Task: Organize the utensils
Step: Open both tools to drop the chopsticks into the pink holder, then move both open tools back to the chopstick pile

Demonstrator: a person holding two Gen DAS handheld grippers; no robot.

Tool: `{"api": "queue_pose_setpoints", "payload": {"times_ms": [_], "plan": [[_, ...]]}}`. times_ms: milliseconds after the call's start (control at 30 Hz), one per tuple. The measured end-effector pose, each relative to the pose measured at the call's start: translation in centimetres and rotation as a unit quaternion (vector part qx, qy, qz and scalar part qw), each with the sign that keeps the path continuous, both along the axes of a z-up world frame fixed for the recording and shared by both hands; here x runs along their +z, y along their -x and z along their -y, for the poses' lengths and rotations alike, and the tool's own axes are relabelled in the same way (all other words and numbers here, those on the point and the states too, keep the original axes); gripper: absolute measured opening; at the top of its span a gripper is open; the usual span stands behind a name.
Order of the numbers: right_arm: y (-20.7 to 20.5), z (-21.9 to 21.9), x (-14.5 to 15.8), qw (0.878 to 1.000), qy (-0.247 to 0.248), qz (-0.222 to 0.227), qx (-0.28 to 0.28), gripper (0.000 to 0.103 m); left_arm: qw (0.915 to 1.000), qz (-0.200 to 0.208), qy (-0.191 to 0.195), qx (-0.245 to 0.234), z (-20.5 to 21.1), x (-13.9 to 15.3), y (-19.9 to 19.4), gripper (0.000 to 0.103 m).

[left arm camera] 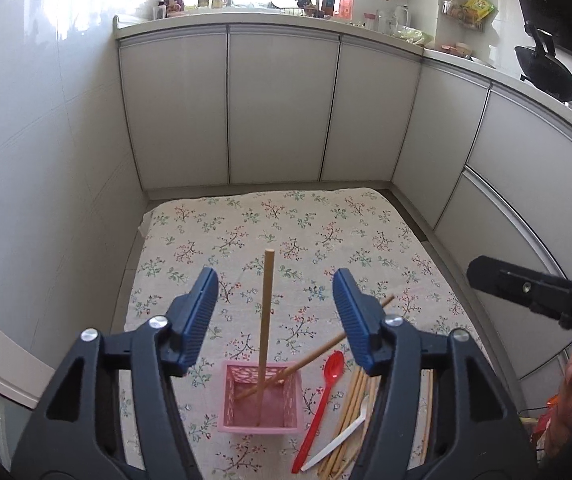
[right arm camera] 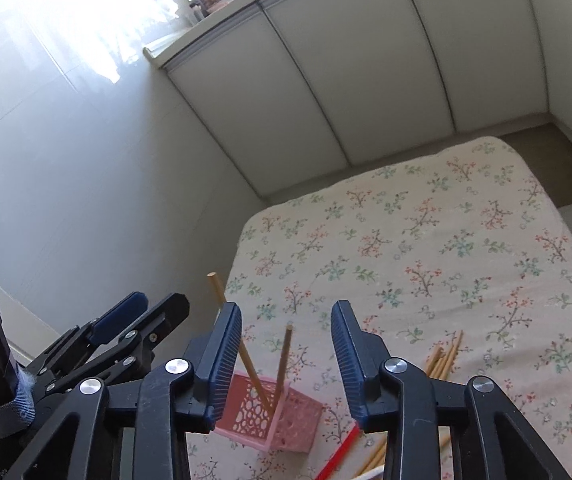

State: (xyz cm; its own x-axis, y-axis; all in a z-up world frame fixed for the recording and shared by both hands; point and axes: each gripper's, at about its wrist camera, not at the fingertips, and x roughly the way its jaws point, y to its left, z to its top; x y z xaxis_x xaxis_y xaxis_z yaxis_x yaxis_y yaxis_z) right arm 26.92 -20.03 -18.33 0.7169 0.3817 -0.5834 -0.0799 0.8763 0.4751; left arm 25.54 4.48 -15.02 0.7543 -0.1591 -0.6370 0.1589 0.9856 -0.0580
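Pink basket [left arm camera: 261,404], lattice-patterned; red spoon [left arm camera: 323,396]; white spoon [left arm camera: 335,444], perhaps plastic; tan chopsticks [left arm camera: 351,412]; floral cloth [left arm camera: 286,224].

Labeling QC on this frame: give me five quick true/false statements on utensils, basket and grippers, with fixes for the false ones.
1. Two wooden chopsticks stand in the pink basket. True.
2. The red spoon is inside the basket. False: it lies on the floral cloth to the right of the basket.
3. The left gripper is shut on a chopstick. False: its jaws are open and hold nothing.
4. A white plastic spoon lies across the loose chopsticks on the cloth. True.
5. The right gripper holds the red spoon. False: it is open and empty above the basket.
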Motion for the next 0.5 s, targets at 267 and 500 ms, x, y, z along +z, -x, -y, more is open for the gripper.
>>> {"api": "queue_pose_setpoints", "payload": {"times_ms": [267,500], "plan": [[2.7,4.5,-1.2,0.998,0.018,-0.056,-0.033,0.071,0.9977,-0.058,-0.013,-0.032,1.9,-1.4,2.7,0.082],[4.6,7.6,-3.0,0.994,0.035,-0.096,-0.051,0.081,0.9939,-0.103,-0.018,-0.037,3.0,-2.7,3.9,0.086]]}}
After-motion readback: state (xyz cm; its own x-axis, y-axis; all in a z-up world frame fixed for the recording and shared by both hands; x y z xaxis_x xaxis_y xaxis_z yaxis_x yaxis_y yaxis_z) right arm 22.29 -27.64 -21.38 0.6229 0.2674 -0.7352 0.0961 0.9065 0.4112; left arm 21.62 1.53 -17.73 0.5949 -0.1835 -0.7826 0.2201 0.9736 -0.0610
